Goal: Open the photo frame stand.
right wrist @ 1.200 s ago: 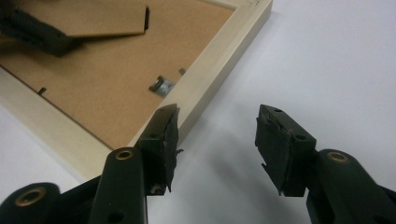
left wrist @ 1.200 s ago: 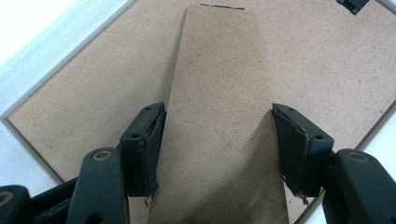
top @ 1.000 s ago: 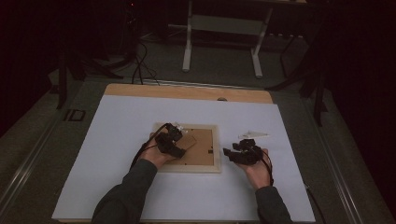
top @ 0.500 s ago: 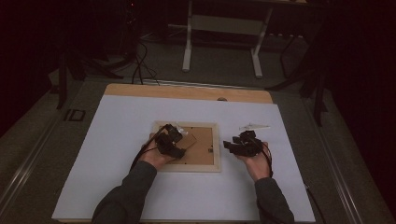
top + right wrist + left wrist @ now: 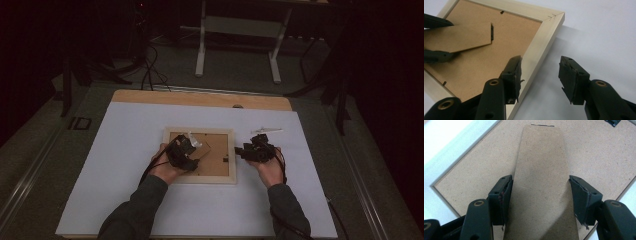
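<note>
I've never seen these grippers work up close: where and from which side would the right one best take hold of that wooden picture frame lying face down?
Probably the frame's right rail, approached from the outside edge. The right gripper already straddles it, one jaw over the backing board, the other over the table. That rail is narrow, straight and raised.

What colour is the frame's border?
Pale, light wood, around a brown board back. Clearest in the right gripper view.

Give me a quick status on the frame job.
Left claw shut on stand flap. Right claw open, just closing, straddling picture frame edge. Nothing in the way.
</note>
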Demonstrator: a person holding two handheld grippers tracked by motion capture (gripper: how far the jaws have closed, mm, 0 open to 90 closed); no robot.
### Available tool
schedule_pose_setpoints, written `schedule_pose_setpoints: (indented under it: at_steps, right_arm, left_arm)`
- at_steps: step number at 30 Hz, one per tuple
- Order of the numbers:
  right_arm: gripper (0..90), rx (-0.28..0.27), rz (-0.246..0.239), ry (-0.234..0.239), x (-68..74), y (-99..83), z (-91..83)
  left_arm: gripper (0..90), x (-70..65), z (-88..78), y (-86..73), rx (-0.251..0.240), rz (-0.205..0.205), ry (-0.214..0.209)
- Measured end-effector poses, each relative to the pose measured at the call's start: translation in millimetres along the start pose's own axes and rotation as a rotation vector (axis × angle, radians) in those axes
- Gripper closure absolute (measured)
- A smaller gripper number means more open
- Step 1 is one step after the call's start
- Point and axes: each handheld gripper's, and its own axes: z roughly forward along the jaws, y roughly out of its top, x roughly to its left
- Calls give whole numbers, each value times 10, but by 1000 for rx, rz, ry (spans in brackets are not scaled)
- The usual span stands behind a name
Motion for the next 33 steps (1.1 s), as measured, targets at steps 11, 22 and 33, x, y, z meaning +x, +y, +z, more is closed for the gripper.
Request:
schedule_pose_setpoints:
  at_steps: [11, 22, 33]
  right_arm:
    - [589, 5, 30, 4, -14, 110, 61]
    - [590, 24, 60, 8, -28, 174, 153]
    - [547, 44, 117, 55, -64, 247, 251]
  left_arm:
    - [402, -54, -44, 0, -27, 32, 41]
    - [402, -92, -73, -10, -48, 44, 66]
    - [402, -124, -98, -30, -73, 58, 88]
